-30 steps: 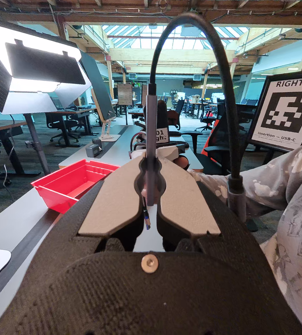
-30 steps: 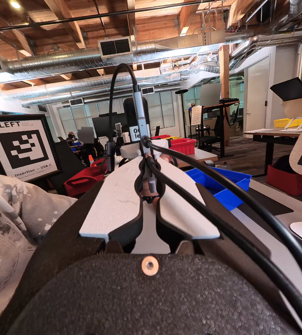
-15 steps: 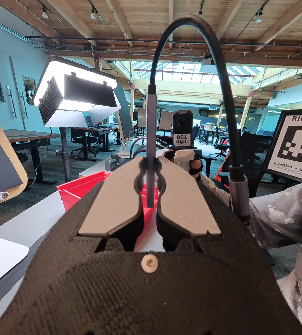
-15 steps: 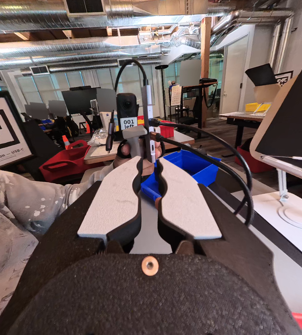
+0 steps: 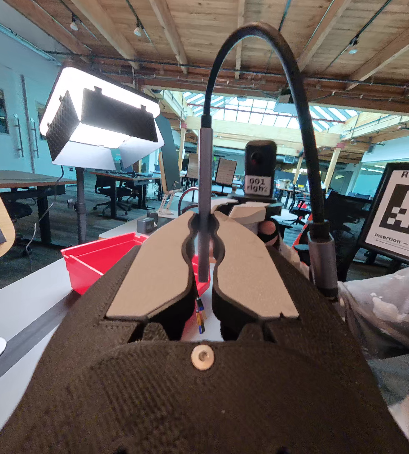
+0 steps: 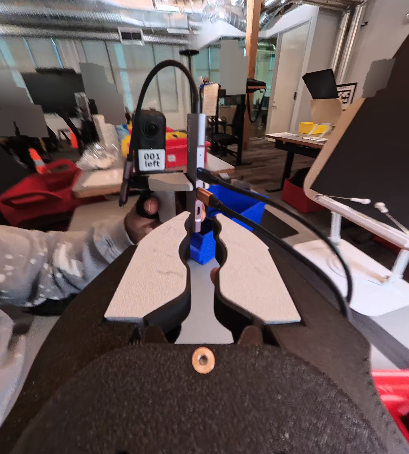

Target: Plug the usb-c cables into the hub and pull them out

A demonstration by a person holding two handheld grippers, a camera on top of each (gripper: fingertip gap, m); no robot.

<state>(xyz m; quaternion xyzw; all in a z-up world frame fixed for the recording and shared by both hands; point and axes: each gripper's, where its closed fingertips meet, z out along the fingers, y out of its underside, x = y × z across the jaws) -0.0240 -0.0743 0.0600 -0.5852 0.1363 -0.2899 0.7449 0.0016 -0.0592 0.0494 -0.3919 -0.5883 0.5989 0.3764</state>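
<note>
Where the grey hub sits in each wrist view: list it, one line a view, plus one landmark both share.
Left wrist view: the hub stands upright at centre, edge-on, clamped between the left tool's fingers.
Right wrist view: it stands upright just left of centre, farther off, held by the other tool, above the right tool's open fingertips; two cable plugs sit in its right side.
Shared landmark: the hub's own black cable arching over its top.

we see a large open-plan office or lab in a converted industrial loft: exposed wooden ceiling beams (image 5: 164,22), silver ventilation ducts (image 6: 75,17), rows of desks (image 5: 26,179) with office chairs (image 5: 105,191), a studio light panel (image 5: 97,127) on a stand, and coloured parts bins (image 5: 100,258).
</note>
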